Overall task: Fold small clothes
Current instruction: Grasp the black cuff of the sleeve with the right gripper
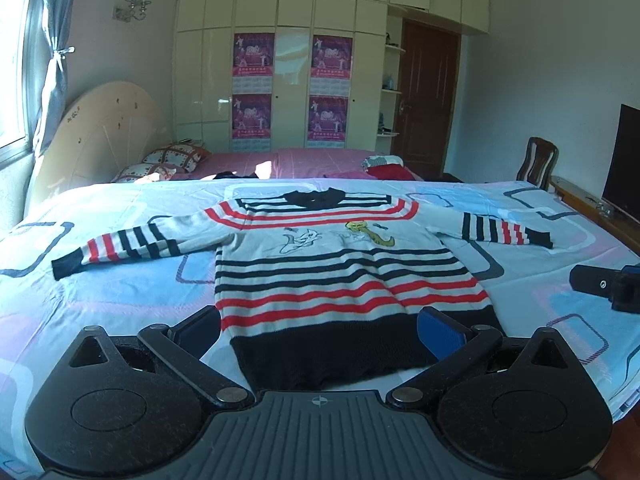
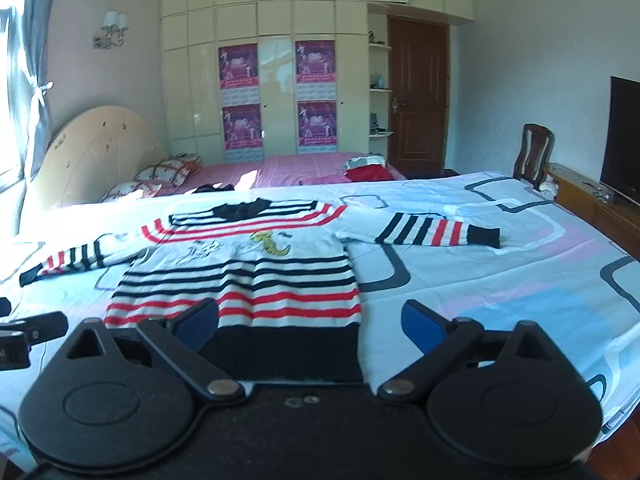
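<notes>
sweater hem partly hidden by hand-held gripper, television cropped

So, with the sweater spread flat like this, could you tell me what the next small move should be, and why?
Probably ease both grippers forward and down onto the dark hem and pinch it. The striped sweater lies flat and unfolded on the bedsheet, sleeves spread out. The left gripper and right gripper are both open and empty, just short of the hem's two ends.

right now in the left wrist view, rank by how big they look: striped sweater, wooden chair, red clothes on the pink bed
1. striped sweater
2. and 3. red clothes and wooden chair: look alike, and both are far off, so unranked.
</notes>
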